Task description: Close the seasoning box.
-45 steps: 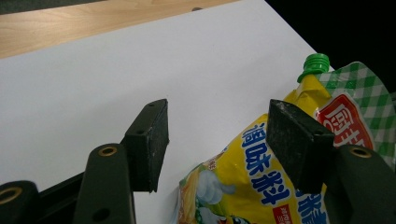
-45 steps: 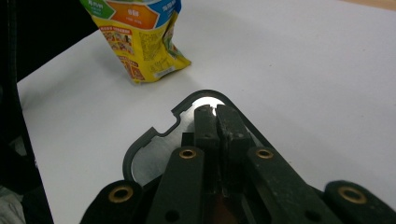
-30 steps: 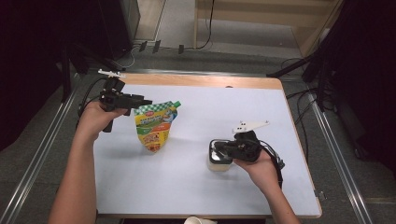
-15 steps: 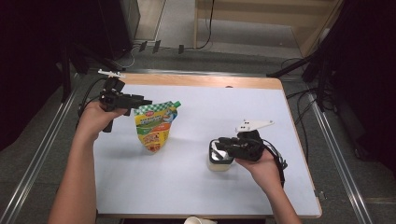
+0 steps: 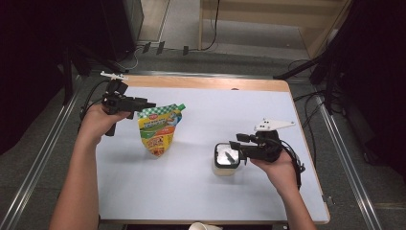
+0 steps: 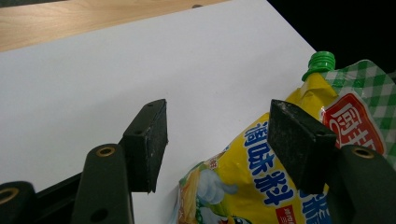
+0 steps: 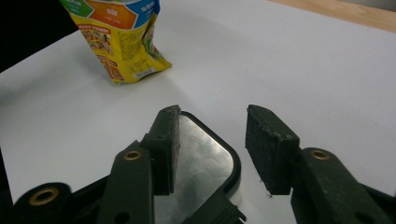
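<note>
A yellow seasoning pouch (image 5: 158,130) with a green cap (image 6: 321,60) stands on the white table mat (image 5: 191,191), left of centre. My left gripper (image 5: 143,104) hovers at its top left corner, open; in the left gripper view the pouch (image 6: 261,186) lies under the right jaw and my left gripper (image 6: 224,135) grips nothing. A small white tub with a black-rimmed shiny lid (image 5: 226,158) sits right of centre. My right gripper (image 5: 235,148) is open just above it. One jaw hangs over the lid (image 7: 201,163), the other past its rim.
A wooden strip (image 5: 201,82) edges the table's far side. A paper cup (image 5: 203,226) pokes up at the near edge. Cables trail off both sides, and metal rails run along the table's left and right.
My right gripper has turned a little so its jaws point left over the tub. The left gripper, pouch and tub have stayed where they were.
</note>
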